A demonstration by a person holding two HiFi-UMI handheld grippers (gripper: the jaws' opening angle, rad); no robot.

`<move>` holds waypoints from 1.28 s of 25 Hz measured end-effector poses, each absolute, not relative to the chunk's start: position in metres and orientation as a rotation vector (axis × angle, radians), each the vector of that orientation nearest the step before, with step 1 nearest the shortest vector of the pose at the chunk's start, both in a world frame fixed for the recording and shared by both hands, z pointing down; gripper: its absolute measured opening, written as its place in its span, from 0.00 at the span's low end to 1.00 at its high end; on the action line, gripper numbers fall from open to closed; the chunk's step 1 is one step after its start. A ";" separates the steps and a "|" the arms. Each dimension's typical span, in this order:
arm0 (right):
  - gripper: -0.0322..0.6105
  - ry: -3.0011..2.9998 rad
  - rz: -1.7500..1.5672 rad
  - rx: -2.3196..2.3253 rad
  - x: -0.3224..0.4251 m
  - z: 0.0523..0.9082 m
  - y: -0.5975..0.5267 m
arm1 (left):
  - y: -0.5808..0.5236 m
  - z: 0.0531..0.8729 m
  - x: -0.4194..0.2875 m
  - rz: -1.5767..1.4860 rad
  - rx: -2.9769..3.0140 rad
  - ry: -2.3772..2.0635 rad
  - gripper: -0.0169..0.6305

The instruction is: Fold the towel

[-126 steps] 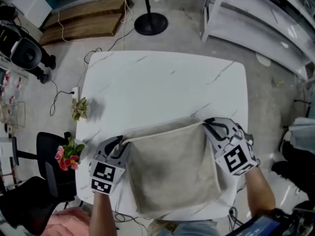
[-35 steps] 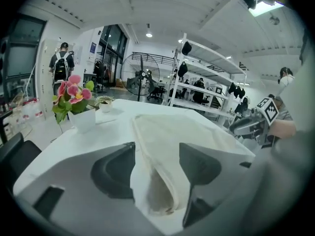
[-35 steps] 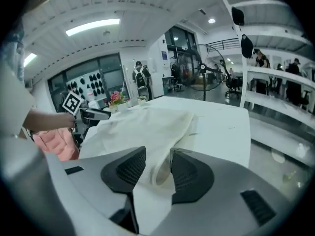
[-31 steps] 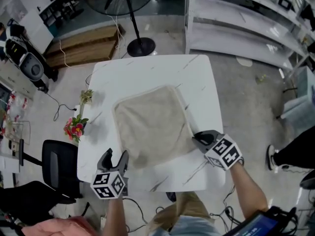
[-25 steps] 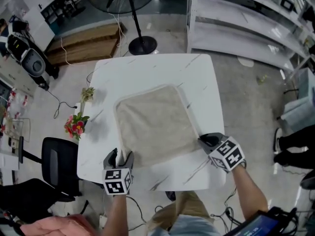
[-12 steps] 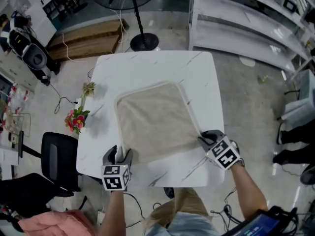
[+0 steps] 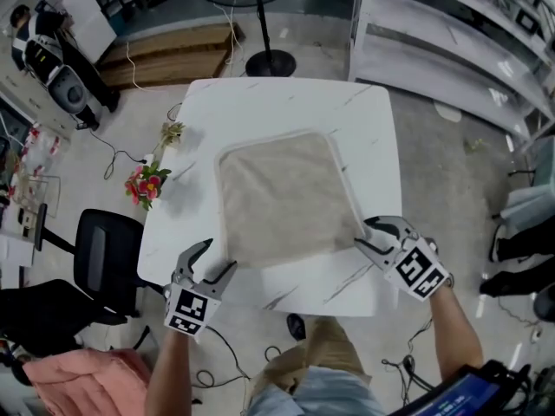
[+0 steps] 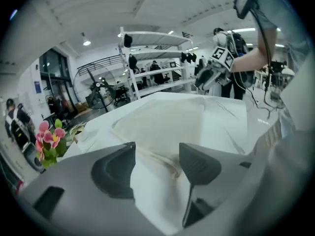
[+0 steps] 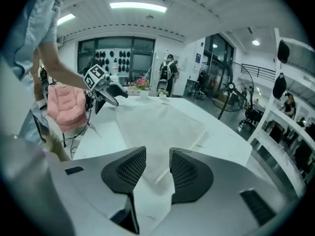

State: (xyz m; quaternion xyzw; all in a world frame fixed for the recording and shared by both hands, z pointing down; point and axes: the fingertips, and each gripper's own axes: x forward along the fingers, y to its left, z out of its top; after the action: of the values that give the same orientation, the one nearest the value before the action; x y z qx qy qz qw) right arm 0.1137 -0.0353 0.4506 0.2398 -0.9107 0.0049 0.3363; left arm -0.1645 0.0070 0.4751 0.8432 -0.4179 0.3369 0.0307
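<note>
Left gripper (image 7: 218,255): jaws wide apart, empty, just beside the beige towel's (image 7: 282,198) near left corner
Right gripper (image 7: 364,232): jaws just opened, towel's near right corner under the gap, unpressed
Towel: flat, centred on white marble table (image 7: 286,107)
Pink flowers (image 7: 146,183): beside table's left edge

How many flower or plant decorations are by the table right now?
2. The pink flowers sit at the left edge of the table, level with the towel; the pale green plant is farther along that same edge. None looks hidden.
</note>
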 end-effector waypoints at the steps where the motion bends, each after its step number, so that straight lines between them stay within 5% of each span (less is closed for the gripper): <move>1: 0.30 -2.390 -0.020 0.606 0.111 0.447 -0.034 | 0.010 0.478 -0.162 1.076 2.631 -1.258 0.46; 13: 0.35 -2.354 -0.252 0.248 0.089 0.478 -0.010 | 0.027 0.523 -0.142 1.372 2.785 -0.918 0.45; 21: 0.36 -2.217 -0.318 0.137 0.100 0.509 -0.013 | 0.028 0.529 -0.144 1.600 2.853 -0.819 0.21; 27: 0.11 -2.132 -0.411 0.225 0.110 0.524 -0.027 | 0.027 0.532 -0.141 1.533 2.868 -0.820 0.12; 32: 0.10 -2.140 -0.379 0.264 0.110 0.524 -0.026 | 0.028 0.531 -0.143 1.411 2.849 -0.830 0.09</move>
State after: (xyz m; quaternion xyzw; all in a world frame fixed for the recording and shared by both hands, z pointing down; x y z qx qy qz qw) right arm 0.1101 -0.0258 0.5237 0.1073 -0.8687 -0.1538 0.4584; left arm -0.1431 0.0279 0.5313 0.8648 -0.2519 0.4283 -0.0722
